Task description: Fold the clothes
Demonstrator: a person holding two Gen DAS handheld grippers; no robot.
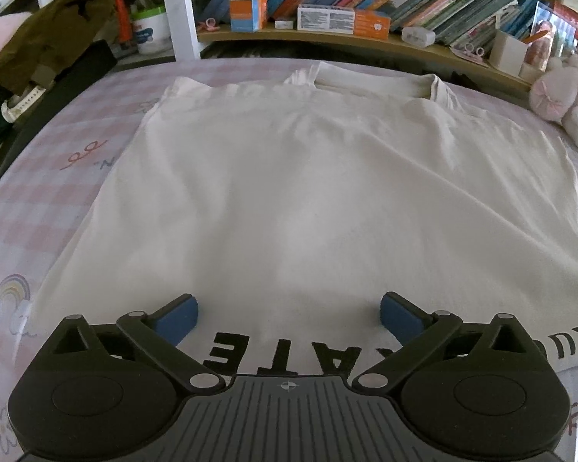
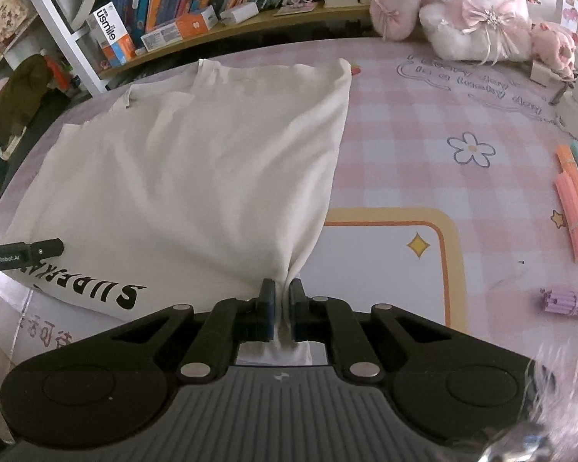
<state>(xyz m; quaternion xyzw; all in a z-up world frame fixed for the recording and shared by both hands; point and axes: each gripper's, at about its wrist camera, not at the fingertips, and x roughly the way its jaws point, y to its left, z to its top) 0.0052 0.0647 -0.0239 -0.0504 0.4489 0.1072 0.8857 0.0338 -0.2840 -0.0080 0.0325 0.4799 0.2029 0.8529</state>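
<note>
A white T-shirt (image 1: 289, 177) with black lettering lies spread on the pink checked bed sheet (image 1: 57, 192), its neck end toward the bookshelf. My left gripper (image 1: 289, 317) is open and empty, hovering over the shirt's near hem with the lettering between its blue pads. In the right wrist view my right gripper (image 2: 282, 304) is shut on the shirt's (image 2: 196, 177) near right corner, and the cloth bunches and stretches up from the jaws. The left gripper's body (image 2: 23, 254) shows at the left edge.
A bookshelf (image 1: 366, 0) with books and boxes runs along the far side of the bed. A plush toy (image 2: 478, 11) sits at the far right. Bundles of orange (image 2: 574, 208) and purple sticks (image 2: 570, 302) lie on the sheet at right. Brown clothing (image 1: 54, 34) is piled at far left.
</note>
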